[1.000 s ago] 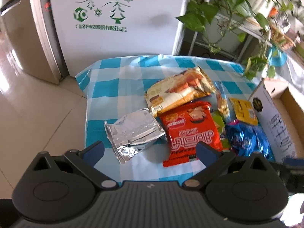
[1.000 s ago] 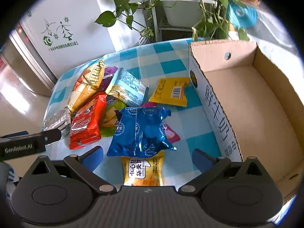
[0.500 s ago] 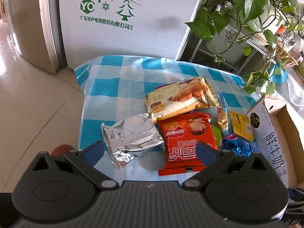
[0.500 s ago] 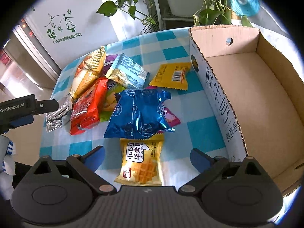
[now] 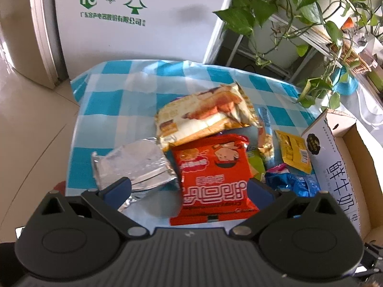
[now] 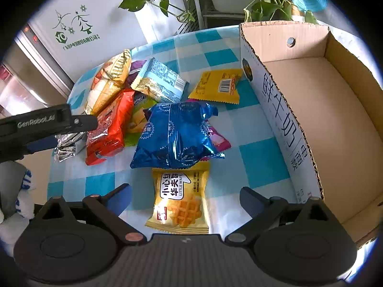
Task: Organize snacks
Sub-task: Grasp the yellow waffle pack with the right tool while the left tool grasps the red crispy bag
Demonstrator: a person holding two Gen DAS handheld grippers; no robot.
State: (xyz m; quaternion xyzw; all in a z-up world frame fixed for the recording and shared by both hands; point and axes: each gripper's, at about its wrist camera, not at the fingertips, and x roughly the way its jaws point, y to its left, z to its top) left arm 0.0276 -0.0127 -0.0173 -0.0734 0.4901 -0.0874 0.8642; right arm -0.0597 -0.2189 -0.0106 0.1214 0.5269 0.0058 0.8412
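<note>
Several snack packets lie in a pile on the blue-checked tablecloth. My left gripper is open above the red packet, with the silver foil packet by its left finger. A bread packet lies beyond. My right gripper is open, straddling the yellow waffle packet. A blue packet lies just beyond it. The open cardboard box stands empty at the right. The left gripper also shows in the right wrist view at the left.
A yellow flat packet and a light blue packet lie near the box. A white appliance box with green print and potted plants stand behind the table. The floor drops off at the left.
My left gripper has moved forward and right over the red packet. My right gripper has pulled back, so the waffle packet now shows fully between its fingers.
</note>
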